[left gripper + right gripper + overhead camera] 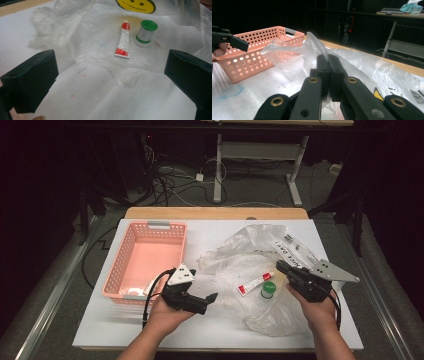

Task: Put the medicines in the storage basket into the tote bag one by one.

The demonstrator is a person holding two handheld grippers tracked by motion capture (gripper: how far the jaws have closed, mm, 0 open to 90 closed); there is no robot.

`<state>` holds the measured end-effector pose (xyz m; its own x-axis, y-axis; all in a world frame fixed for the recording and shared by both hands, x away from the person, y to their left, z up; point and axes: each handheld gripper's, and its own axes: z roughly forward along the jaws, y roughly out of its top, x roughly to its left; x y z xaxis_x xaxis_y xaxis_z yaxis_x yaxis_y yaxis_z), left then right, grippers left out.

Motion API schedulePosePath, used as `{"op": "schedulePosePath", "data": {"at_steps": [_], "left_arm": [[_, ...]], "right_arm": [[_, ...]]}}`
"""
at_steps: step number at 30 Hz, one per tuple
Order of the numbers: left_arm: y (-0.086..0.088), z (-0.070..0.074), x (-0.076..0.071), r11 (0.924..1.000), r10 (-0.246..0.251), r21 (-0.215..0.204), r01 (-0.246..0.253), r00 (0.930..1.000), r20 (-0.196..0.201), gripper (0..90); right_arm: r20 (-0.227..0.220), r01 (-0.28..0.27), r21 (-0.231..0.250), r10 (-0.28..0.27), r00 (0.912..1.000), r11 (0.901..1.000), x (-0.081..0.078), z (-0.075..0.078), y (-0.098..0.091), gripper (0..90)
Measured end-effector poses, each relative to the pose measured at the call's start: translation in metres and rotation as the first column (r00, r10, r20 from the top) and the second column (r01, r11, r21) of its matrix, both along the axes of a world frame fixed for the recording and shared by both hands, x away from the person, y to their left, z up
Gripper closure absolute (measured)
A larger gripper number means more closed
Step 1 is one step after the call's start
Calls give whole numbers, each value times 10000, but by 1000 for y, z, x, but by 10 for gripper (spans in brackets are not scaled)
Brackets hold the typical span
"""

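A crumpled clear plastic bag (250, 255) lies spread on the white table cover. A red and white tube (254, 284) and a small green-capped jar (268, 290) lie side by side on the bag. My left gripper (207, 302) hovers left of them, pointing right, jaws open wide with nothing between them. In the left gripper view the tube (123, 40) and jar (146, 33) lie ahead of the open left gripper (110, 82). My right gripper (281, 266) is at the bag's right side. In the right gripper view that right gripper (327, 57) is shut, with bag film (312, 47) pinched at its tips.
A pink perforated basket (145, 227) stands at the table's left, with something small and white in its near corner. The bag bears a yellow smiley face (135, 5). Bare white cover (150, 330) lies in front of the basket. Cables and desk legs are on the floor beyond.
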<state>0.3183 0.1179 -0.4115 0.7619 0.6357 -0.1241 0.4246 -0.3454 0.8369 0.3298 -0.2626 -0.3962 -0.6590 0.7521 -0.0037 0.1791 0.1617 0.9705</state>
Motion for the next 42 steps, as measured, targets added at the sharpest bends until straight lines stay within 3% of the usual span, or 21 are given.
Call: {"op": "schedulePosePath", "data": {"at_steps": [9,18,22,33,42], "left_arm": [[35,0,2,9950,917,390,-918,9958,53,0],[64,-1,2,9855,1635,461,-1632,9865,-34,0],[78,-2,4,9784,2012,513,-2003,9795,-125,0],[115,-4,9,9514,3058,509,-3039,9515,-352,0],[133,-7,11,9385,3438,554,-3408,9373,-580,0]], "right_arm": [[15,24,39,-24,10000,10000,0,1,0,893],[22,39,32,-39,10000,10000,0,0,-1,893],[31,20,18,-20,10000,10000,0,1,0,893],[7,22,34,-22,10000,10000,0,1,0,893],[23,3,18,-3,10000,10000,0,1,0,893]]}}
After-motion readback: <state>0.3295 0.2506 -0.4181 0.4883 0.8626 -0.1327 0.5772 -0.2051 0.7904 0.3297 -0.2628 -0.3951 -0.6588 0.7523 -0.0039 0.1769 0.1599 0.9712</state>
